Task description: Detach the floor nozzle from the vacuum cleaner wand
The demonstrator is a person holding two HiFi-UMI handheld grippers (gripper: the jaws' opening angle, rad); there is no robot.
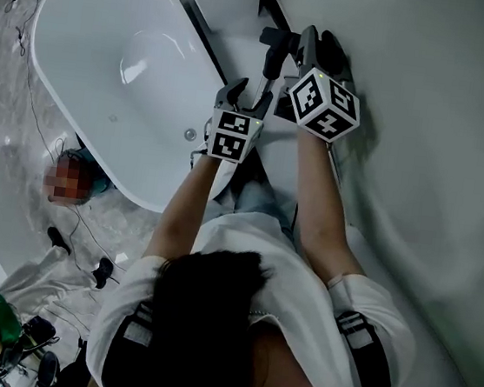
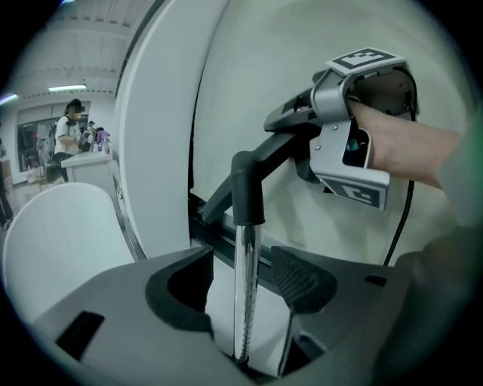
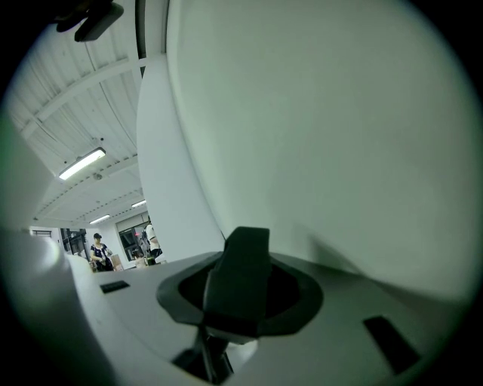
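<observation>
Both beside white bathtub (image 1: 81,81): left gripper (image 1: 247,93) wide around wand (image 2: 247,286), right gripper (image 1: 318,40) clamping handle (image 3: 238,279).

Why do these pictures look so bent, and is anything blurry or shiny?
Left gripper view: wide lens bends straight lines, corners go black, metal tube mirrors light. Right gripper view: same bending, close black handle slightly soft. Head view: bathtub shows glare.

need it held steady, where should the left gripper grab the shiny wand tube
Grip the bare shiny tube just below the black collar. It sits between the left gripper's open jaws, so close on it from both sides; straight round metal suits the pads.
</observation>
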